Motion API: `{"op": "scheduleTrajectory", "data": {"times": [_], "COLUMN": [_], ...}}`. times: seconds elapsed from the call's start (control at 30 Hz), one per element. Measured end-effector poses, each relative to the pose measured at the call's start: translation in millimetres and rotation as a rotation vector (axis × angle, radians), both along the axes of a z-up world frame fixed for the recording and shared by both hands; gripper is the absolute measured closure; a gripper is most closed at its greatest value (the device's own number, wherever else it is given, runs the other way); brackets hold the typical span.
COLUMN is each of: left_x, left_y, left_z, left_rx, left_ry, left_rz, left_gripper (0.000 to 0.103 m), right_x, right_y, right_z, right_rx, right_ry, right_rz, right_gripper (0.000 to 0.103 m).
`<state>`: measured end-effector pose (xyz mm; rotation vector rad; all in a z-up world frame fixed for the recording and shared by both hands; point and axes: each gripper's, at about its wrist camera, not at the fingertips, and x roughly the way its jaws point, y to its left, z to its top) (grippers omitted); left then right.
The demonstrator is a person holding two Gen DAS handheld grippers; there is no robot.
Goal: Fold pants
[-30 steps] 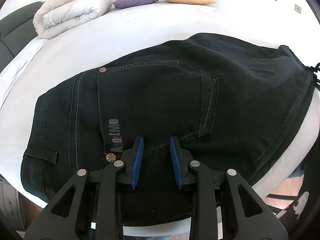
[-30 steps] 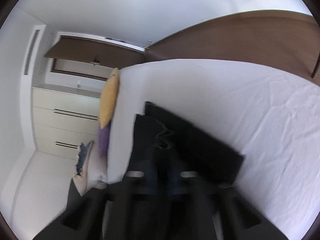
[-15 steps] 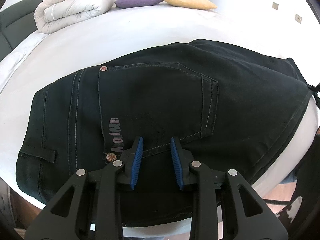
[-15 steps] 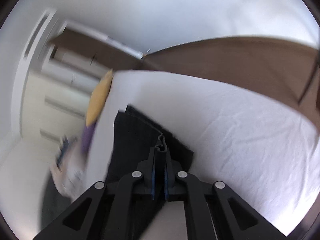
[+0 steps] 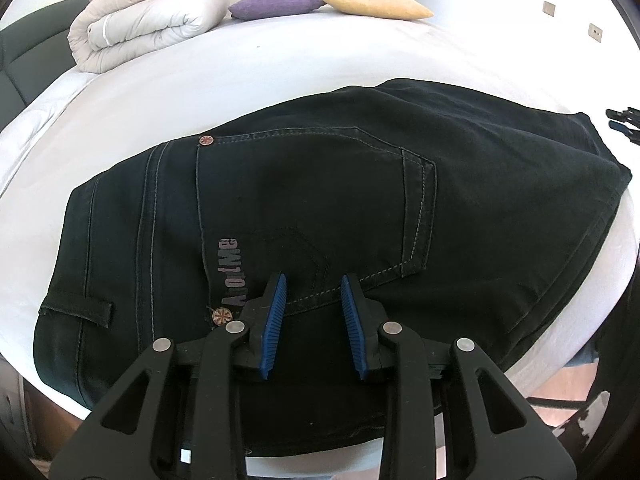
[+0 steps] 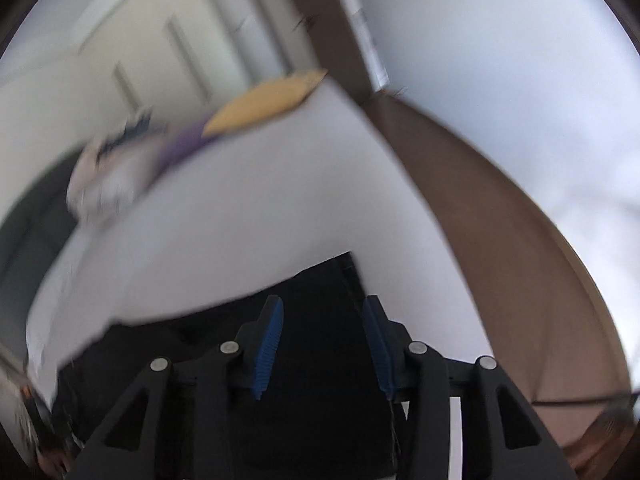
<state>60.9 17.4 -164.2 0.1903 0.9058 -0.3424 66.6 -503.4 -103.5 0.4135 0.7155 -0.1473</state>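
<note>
We judge the black jeans (image 5: 320,184) heavy, limp denim — grip the stiff waistband at frame left. Left gripper (image 5: 313,280) and right gripper (image 6: 322,306) both spread, empty.

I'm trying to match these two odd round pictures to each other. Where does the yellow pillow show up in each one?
Left wrist view: the yellow pillow lies at the top, right of centre, at the far edge of the bed, beside the purple pillow.
Right wrist view: the yellow pillow is upper left of centre, blurred and tilted.
Shared landmark: the black pants fill the foreground in both.
</note>
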Motion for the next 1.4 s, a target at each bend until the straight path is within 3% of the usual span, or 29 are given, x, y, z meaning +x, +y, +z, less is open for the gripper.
{"op": "scheduleTrajectory", "data": {"times": [0.1, 0.3, 0.43, 0.6, 0.63, 0.77, 0.87, 0.97, 1.1, 1.2, 1.3, 1.4], "left_x": [0, 3, 3, 3, 3, 3, 1, -1, -6, -10, -11, -14], "left_y": [-4, -9, -9, -10, -10, -10, -8, -4, -1, -1, -1, -1], "left_z": [-1, 1, 2, 3, 3, 4, 5, 5, 1, 2, 2, 4], "left_rx": [0.013, 0.015, 0.016, 0.016, 0.016, 0.013, 0.002, -0.027, -0.052, -0.045, -0.050, -0.044], "left_ry": [0.000, 0.007, 0.005, 0.005, 0.005, 0.002, -0.008, -0.020, -0.042, -0.051, -0.049, -0.051], "left_rz": [-0.008, -0.007, -0.005, -0.006, -0.005, -0.001, 0.004, 0.023, 0.050, 0.043, 0.048, 0.059], "left_gripper": [0.075, 0.075, 0.075, 0.075, 0.075, 0.074, 0.074, 0.073, 0.073, 0.073, 0.073, 0.073], "right_x": [27, 51, 56, 55, 57, 61, 59, 58, 61, 38, 7, -19], "right_y": [-5, -9, 1, 8, 13, 31, 34, 17, -18, -52, -58, -44], "right_z": [-10, -26, -30, -29, -28, -20, -10, 0, -34, -53, -35, -8], "right_rx": [-0.044, -0.042, -0.116, -0.191, -0.223, -0.355, -0.409, -0.366, -0.314, -0.167, -0.202, -0.118], "right_ry": [0.075, 0.120, 0.153, 0.152, 0.156, 0.148, 0.089, 0.029, 0.138, 0.161, 0.138, 0.029], "right_rz": [0.029, 0.066, 0.102, 0.100, 0.098, 0.078, 0.025, -0.102, -0.258, -0.383, -0.463, -0.417], "right_gripper": [0.057, 0.057, 0.077, 0.085, 0.097, 0.099, 0.100, 0.101, 0.103, 0.103, 0.102, 0.097]}}
